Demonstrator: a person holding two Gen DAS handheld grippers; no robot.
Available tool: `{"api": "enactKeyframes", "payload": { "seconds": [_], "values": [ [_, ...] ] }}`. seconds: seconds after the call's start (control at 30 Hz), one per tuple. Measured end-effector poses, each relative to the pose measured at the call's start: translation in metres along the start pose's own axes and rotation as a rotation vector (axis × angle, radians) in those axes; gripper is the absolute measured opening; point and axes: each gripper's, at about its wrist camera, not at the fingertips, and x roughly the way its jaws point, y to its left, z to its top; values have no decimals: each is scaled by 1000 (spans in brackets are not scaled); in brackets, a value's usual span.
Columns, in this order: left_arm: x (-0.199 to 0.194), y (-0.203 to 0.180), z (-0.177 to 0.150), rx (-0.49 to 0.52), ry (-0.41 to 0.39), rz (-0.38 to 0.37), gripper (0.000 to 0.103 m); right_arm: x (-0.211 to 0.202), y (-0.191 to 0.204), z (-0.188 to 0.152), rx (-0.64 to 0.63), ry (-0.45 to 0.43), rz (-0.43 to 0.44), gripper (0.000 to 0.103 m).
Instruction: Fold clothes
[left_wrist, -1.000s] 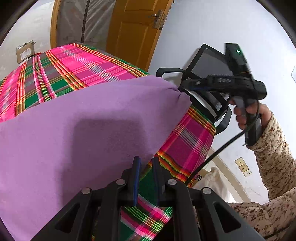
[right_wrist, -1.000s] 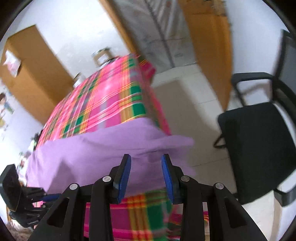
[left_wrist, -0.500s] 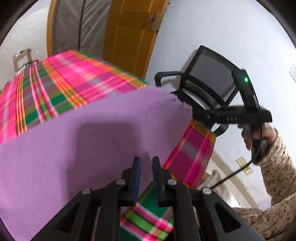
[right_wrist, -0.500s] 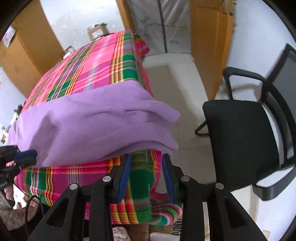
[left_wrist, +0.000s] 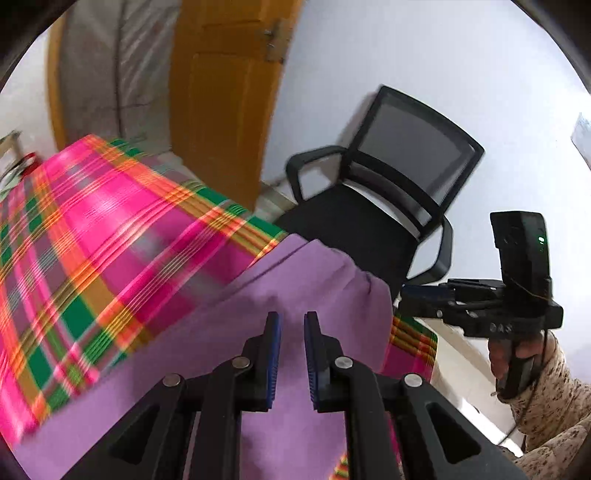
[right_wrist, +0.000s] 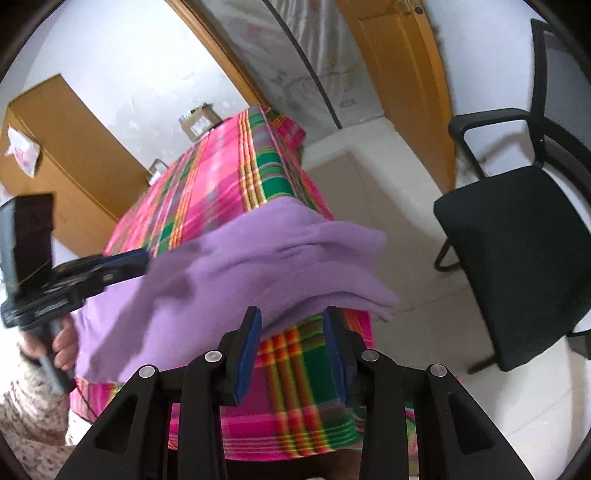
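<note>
My purple garment (right_wrist: 236, 280) lies doubled over at lower centre on the plaid-covered counter (right_wrist: 229, 184), so one fold looks done. Both my left tongs (left_wrist: 291, 325) and right tongs (right_wrist: 291, 321) are parted, gripping nothing; further folds remain.

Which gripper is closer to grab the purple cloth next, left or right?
Probably the left gripper: its open jaws hover right over the purple cloth. The right gripper is open too, pointing below the cloth's edge at the pink plaid tablecloth.

Matt purple cloth garment (left_wrist: 229, 369), woven plaid tablecloth (left_wrist: 110, 236), mesh-backed chair (left_wrist: 406, 147), glossy wooden door (left_wrist: 221, 92)
</note>
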Motion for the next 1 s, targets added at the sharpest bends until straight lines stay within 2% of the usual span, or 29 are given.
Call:
{"api": "enactKeyframes", "payload": {
  "seconds": [0.17, 0.37, 0.53, 0.6, 0.83, 0.93, 1.0],
  "values": [
    [29, -5, 29, 94, 39, 10, 13, -2, 4, -3, 20, -12, 25, 36],
    [57, -19, 45, 221, 118, 8, 13, 9, -1, -4, 57, 8, 41, 36],
    [78, -14, 47, 215, 192, -16, 13, 10, -5, 0, 86, -9, 46, 37],
    [84, -13, 45, 223, 209, -24, 17, 12, -4, 2, 83, -11, 37, 37],
    [87, -11, 46, 244, 220, -31, 17, 16, -7, 6, 95, -18, 27, 38],
    [89, -16, 45, 286, 226, -44, 25, 16, -7, 6, 97, -18, 22, 38],
    [91, -18, 47, 302, 241, -71, 36, 16, -6, 6, 94, -17, 17, 38]
  ]
}}
